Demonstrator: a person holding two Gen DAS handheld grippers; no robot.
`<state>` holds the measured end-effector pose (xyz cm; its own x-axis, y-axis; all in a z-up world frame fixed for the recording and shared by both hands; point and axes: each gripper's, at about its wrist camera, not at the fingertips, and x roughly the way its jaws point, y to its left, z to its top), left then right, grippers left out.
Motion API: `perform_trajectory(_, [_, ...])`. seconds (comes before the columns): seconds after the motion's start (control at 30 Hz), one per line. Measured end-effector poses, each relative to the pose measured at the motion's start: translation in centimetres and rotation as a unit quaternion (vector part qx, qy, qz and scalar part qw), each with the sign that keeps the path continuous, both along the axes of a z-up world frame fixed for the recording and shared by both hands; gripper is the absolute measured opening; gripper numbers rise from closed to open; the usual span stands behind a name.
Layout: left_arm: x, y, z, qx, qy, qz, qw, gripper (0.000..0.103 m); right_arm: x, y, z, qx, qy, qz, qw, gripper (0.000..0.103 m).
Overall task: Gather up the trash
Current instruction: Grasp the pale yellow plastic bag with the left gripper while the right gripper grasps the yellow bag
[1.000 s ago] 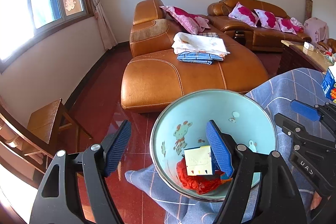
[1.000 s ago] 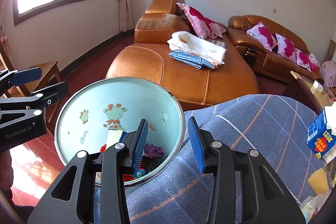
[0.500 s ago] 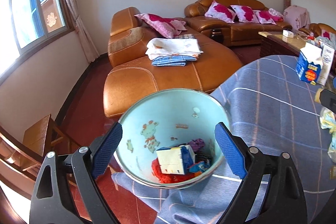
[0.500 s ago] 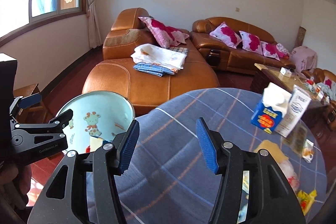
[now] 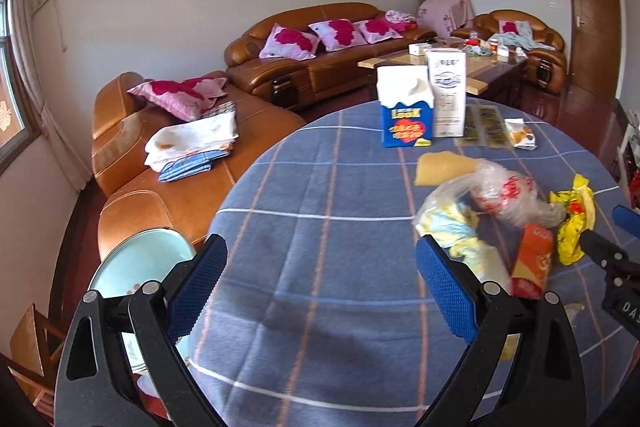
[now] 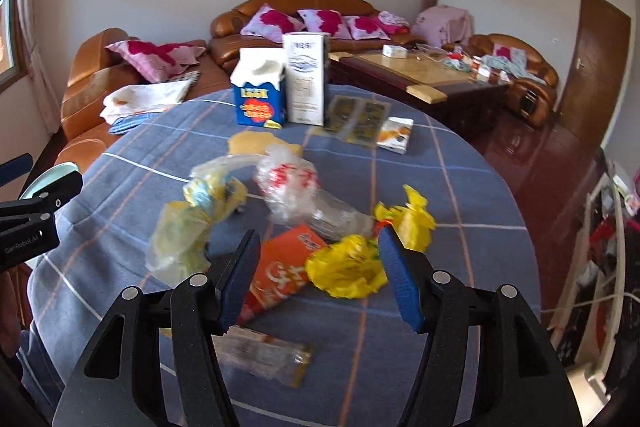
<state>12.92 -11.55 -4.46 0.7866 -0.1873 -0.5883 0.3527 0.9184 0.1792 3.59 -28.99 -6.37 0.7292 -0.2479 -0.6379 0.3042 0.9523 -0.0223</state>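
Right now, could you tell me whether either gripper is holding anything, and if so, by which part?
Nothing is held. The left gripper is opening over bare tablecloth; the right gripper is opening above the yellow wrapper and orange packet, touching neither.

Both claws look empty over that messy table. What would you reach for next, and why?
Probably lower the right gripper, its jaws opening with nothing between them, onto the yellow wrapper: it lies loose on the tablecloth directly ahead.
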Motion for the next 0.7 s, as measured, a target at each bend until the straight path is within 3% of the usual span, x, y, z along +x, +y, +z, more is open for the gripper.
perform_trajectory(0.13, [-0.4,-3.7,-0.3,-0.003,0.002,-0.035,0.9994,0.095,-1.7,-2.1,-1.1,0.013,0.005,-0.032,0.999,0.062])
perform_trajectory(0.23, [-0.1,-6.0,-1.8,0.02,0.013,-0.048,0.9985,0.095,-2.3,-3.2,-1.5,0.018,0.004,-0.046,0.999,0.062])
perform_trajectory(0.47, [0.2,-7.0,-4.8,0.033,0.06,-0.067,0.9954,0.089,-2.6,-4.9,-2.2,0.046,0.004,-0.059,0.997,0.062])
perform_trajectory(0.57, [0.3,-6.9,-5.0,0.01,0.089,-0.101,0.9909,0.059,-2.1,-5.3,-2.5,0.062,0.007,-0.059,0.996,0.062])
perform_trajectory(0.6, [0.5,-7.0,-5.3,0.004,0.108,-0.11,0.9879,0.039,-1.9,-5.4,-2.5,0.066,0.007,-0.059,0.996,0.062])
perform_trajectory(0.63, [0.7,-7.2,-5.7,0.002,0.124,-0.117,0.9854,0.027,-1.5,-5.5,-2.5,0.07,0.006,-0.059,0.996,0.062])
perform_trajectory(0.7, [0.9,-7.1,-6.4,-0.013,0.147,-0.127,0.9808,0.024,-0.9,-5.8,-2.4,0.076,0.007,-0.061,0.995,0.062])
